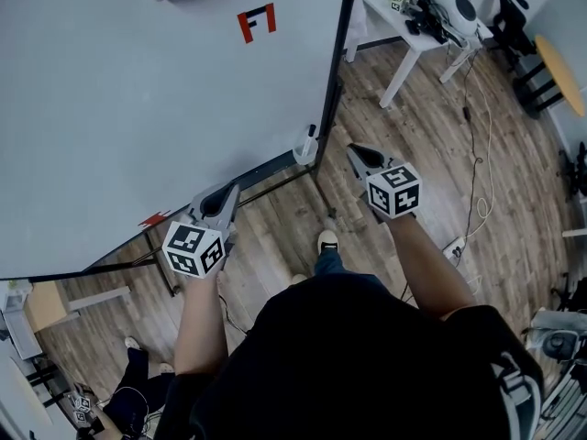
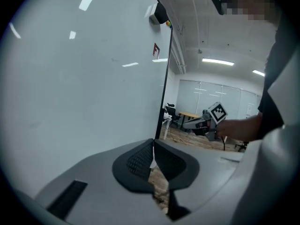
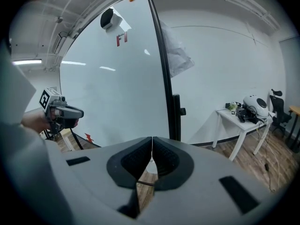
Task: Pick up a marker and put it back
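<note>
Left gripper (image 1: 223,193), right gripper (image 1: 359,154): jaws pressed together on both, nothing pinched. Held low in front of whiteboard (image 1: 138,108), left tip near its bottom edge, right tip just off its lower right corner, over wood floor (image 1: 440,154). Marker not clearly made out. White holder (image 1: 306,147) at board's lower right corner, contents too small to tell. Red mark (image 1: 256,22) high on board. White table (image 1: 404,39) beyond.

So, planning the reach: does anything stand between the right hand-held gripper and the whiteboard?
Nothing visible does. The right hand-held gripper, shut and empty, points at the edge of the whiteboard through open air. I cannot make out a marker.
</note>
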Motion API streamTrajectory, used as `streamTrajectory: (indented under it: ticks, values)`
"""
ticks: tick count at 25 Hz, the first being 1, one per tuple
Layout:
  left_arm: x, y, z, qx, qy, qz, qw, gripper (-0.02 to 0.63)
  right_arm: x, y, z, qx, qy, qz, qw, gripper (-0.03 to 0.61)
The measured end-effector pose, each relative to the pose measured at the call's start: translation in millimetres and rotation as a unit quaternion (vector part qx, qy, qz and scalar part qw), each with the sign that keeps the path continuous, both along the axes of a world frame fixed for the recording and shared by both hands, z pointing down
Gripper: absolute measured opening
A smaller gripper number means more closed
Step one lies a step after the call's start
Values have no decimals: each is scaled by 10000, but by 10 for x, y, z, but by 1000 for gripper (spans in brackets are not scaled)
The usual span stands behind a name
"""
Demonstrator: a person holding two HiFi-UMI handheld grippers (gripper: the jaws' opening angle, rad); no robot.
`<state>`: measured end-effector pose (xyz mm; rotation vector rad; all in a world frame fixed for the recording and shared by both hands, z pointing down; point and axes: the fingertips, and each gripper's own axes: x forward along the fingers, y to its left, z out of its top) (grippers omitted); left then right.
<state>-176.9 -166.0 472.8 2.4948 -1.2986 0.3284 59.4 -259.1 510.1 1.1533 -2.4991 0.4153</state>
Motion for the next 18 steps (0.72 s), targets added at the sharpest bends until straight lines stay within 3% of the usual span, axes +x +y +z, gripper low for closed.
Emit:
streamTrajectory:
  ticks: [18]
  values:
    - [129,-399,273,-214,16,-140,9997,20,-353,-721,597,-601,-63,-505,9969,48]
